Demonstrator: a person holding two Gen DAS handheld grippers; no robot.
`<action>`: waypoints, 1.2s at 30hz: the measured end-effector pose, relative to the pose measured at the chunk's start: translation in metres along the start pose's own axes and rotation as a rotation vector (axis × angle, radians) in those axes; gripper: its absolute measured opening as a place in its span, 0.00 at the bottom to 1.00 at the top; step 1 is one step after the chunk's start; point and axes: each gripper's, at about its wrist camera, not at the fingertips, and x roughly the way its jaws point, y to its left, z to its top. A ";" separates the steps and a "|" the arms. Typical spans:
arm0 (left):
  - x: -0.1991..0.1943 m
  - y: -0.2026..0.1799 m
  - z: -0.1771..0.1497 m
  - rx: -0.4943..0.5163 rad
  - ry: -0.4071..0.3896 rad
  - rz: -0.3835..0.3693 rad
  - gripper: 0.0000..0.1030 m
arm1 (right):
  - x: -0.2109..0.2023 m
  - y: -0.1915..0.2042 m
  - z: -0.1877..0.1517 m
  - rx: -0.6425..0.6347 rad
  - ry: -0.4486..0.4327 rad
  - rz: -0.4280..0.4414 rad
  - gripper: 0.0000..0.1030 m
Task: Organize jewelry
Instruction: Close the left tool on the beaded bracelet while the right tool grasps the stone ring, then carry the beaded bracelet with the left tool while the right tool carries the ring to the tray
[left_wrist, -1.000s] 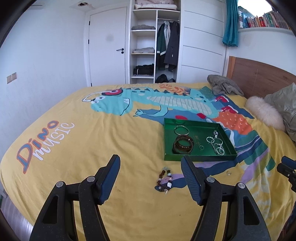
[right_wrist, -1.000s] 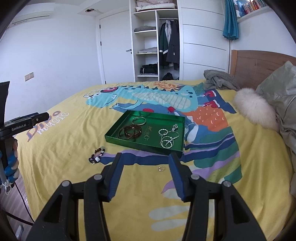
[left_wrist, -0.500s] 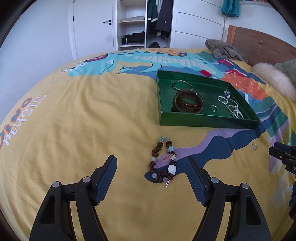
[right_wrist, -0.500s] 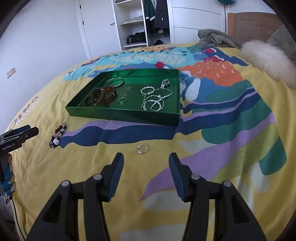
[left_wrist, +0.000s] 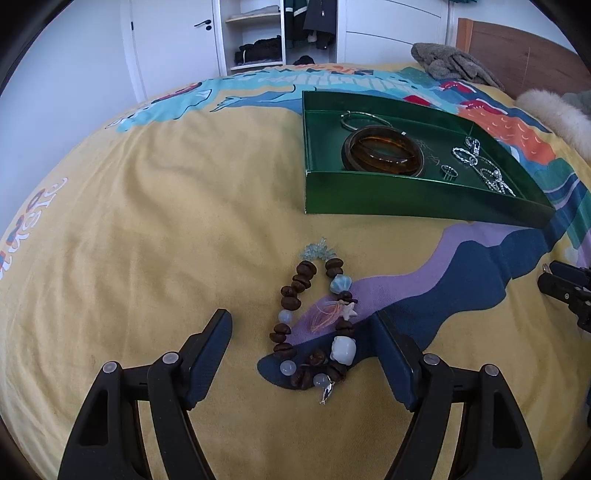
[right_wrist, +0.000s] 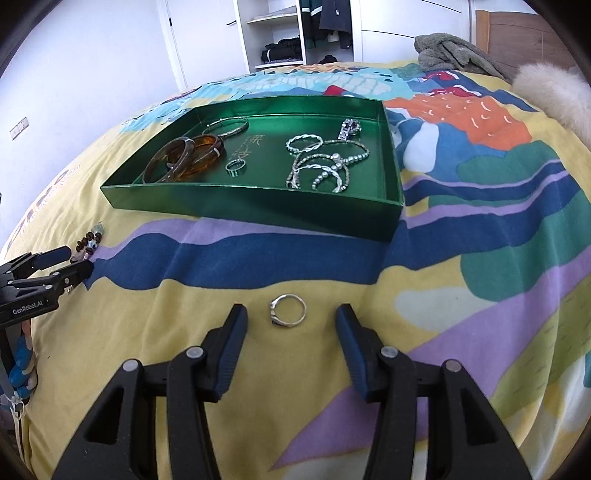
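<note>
A brown and pale-blue bead bracelet lies on the yellow bedspread between the fingers of my open left gripper. A silver ring lies on the bedspread between the fingers of my open right gripper. Neither gripper holds anything. A green tray sits beyond both and holds amber bangles, a thin silver bangle, a small ring and silver chains. The tray also shows in the left wrist view.
The bed has a dinosaur-print cover. A grey garment, a fluffy cream cushion and a wooden headboard are at the far right. An open wardrobe and a door stand behind the bed.
Both grippers have moved forward and down toward the bedspread. The bracelet now lies between the left fingers and the ring between the right fingers. Both stayed open.
</note>
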 end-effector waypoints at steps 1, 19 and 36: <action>0.001 0.001 0.000 -0.001 0.002 0.000 0.74 | 0.001 0.000 0.000 0.001 0.000 0.000 0.46; 0.011 -0.013 0.011 -0.016 0.009 -0.003 0.47 | 0.007 -0.022 0.002 0.091 -0.034 0.062 0.16; 0.003 -0.019 0.012 -0.038 -0.005 -0.042 0.16 | -0.016 -0.027 -0.010 0.103 -0.125 0.144 0.16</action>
